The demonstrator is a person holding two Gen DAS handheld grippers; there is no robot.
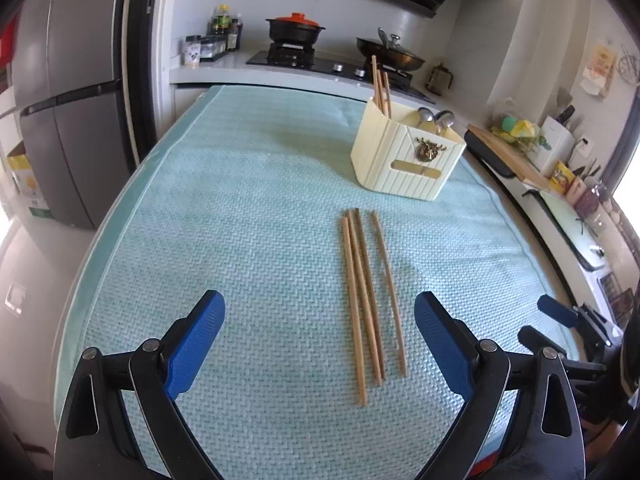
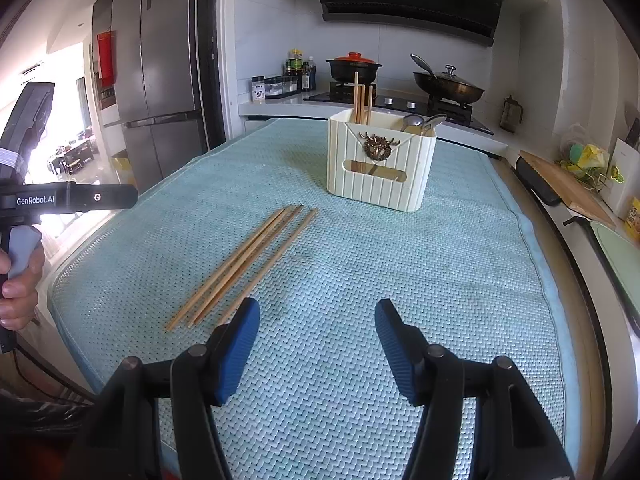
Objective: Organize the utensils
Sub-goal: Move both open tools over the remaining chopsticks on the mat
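Several wooden chopsticks (image 1: 366, 300) lie side by side on the teal mat (image 1: 240, 220); they also show in the right wrist view (image 2: 244, 264). A cream utensil holder (image 1: 404, 156) stands behind them, with chopsticks (image 1: 380, 86) upright in one compartment and metal spoons (image 1: 434, 118) in the other; the holder also shows in the right wrist view (image 2: 380, 164). My left gripper (image 1: 320, 312) is open above the mat, the loose chopsticks lying between its fingers. My right gripper (image 2: 318, 316) is open and empty, just right of the chopsticks' near ends.
A refrigerator (image 1: 68, 92) stands at the left. Behind the mat is a stove with a black pot (image 1: 296, 30) and a wok (image 1: 390, 54). A cutting board (image 1: 508, 152) and clutter line the right counter. The left gripper's handle (image 2: 60, 198) shows at the right wrist view's left edge.
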